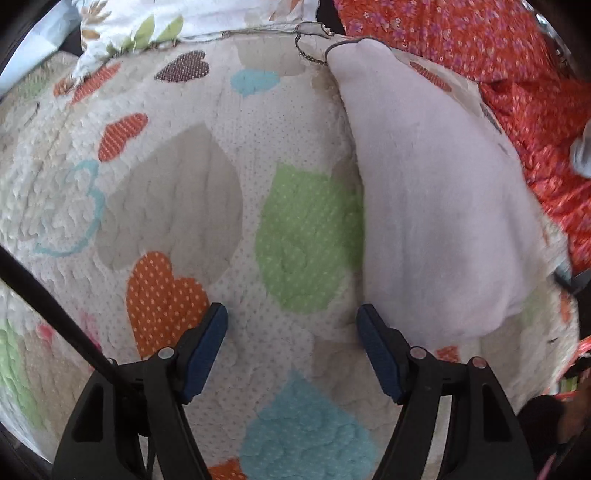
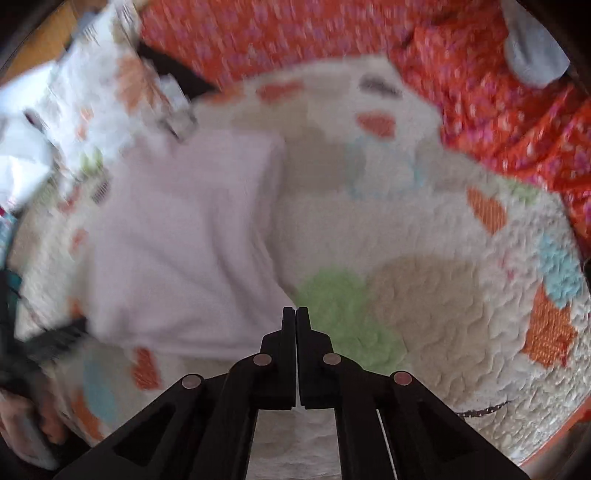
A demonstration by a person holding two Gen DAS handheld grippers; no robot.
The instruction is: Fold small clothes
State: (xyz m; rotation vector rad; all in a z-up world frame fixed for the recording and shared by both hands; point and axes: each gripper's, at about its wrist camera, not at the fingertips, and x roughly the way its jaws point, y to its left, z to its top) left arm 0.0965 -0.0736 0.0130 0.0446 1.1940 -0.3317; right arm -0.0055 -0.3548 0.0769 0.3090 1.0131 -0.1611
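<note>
A pale pink small garment [image 1: 436,199] lies folded flat on a white quilt with coloured hearts [image 1: 221,155]. In the left wrist view it is at the right, its near edge just beyond my right finger. My left gripper [image 1: 291,314] is open and empty over the quilt beside it. In the right wrist view, which is blurred, the garment [image 2: 184,240] lies at the left and my right gripper [image 2: 296,314] is shut with nothing between its fingers, its tips at the garment's near right corner.
Red-orange flowered fabric [image 1: 480,40] lies bunched behind and to the right of the quilt, also in the right wrist view [image 2: 498,103]. A white leaf-print cloth [image 1: 147,26] lies at the back left. A grey item [image 2: 532,55] sits on the red fabric.
</note>
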